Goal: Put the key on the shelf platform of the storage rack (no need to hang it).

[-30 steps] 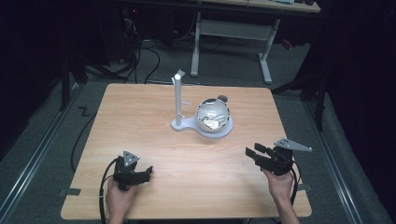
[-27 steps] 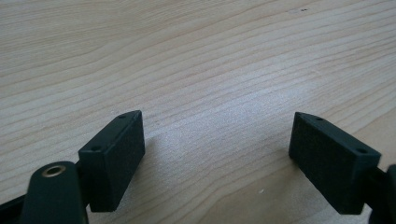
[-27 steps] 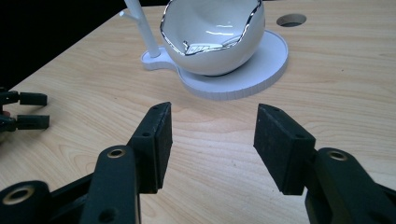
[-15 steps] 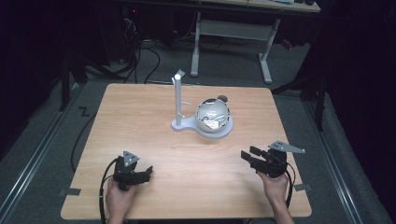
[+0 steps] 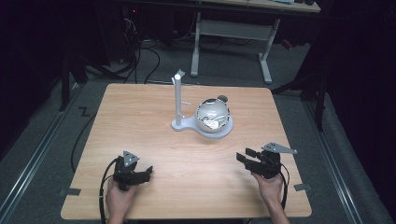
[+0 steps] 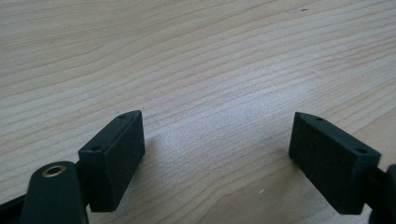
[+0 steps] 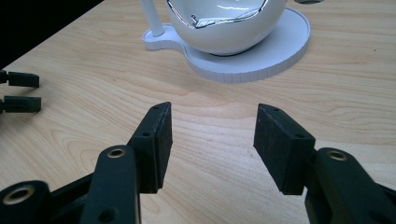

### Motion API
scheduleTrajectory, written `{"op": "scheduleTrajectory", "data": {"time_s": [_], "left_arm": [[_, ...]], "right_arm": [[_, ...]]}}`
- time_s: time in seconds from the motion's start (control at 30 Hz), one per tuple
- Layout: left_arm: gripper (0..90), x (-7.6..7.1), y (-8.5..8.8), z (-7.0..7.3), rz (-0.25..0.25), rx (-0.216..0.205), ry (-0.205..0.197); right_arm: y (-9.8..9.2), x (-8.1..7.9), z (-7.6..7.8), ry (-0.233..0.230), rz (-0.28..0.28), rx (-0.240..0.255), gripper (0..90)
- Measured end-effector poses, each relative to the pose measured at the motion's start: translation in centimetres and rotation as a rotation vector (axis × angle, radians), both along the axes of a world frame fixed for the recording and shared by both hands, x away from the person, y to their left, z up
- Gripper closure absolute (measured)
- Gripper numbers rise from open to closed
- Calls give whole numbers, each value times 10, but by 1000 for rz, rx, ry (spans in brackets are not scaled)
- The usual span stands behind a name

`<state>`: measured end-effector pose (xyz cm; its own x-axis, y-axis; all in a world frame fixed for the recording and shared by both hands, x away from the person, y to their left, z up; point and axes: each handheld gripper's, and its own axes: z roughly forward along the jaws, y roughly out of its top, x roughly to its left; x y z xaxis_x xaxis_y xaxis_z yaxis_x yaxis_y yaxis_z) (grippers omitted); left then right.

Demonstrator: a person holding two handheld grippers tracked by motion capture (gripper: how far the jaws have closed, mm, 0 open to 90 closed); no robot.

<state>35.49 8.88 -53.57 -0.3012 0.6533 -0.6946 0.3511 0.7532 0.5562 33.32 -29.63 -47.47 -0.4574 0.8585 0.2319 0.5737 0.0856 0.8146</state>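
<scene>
A white stand sits at the table's middle back: a flat base (image 5: 184,125), an upright post (image 5: 178,95) and a shiny round bowl (image 5: 213,115) on the base. In the right gripper view the bowl (image 7: 224,28) and the base (image 7: 261,60) lie straight ahead, well beyond the jaws. My right gripper (image 5: 243,157) hovers near the front right, pointing left and toward the stand; its jaws (image 7: 212,123) stand apart with only bare wood between them. My left gripper (image 5: 148,171) rests at the front left, jaws (image 6: 217,135) wide apart over bare wood.
The wooden table (image 5: 140,121) has bare wood all around the stand. The left gripper's two jaw tips (image 7: 18,91) show at the left edge of the right gripper view. Dark floor, cables and a desk frame (image 5: 233,28) lie beyond the table.
The right gripper has drifted slightly left and toward the front edge. The left gripper and the stand have stayed put.
</scene>
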Motion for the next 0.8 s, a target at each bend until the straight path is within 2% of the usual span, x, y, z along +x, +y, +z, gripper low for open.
{"op": "scheduleTrajectory", "data": {"time_s": [0.57,0.8], "left_arm": [[186,0,0,0,1,-1,0],[186,0,0,0,1,-1,0]], "right_arm": [[-5,5,-19,44,-21,5,472],[-8,7,-29,68,-39,-7,472]]}}
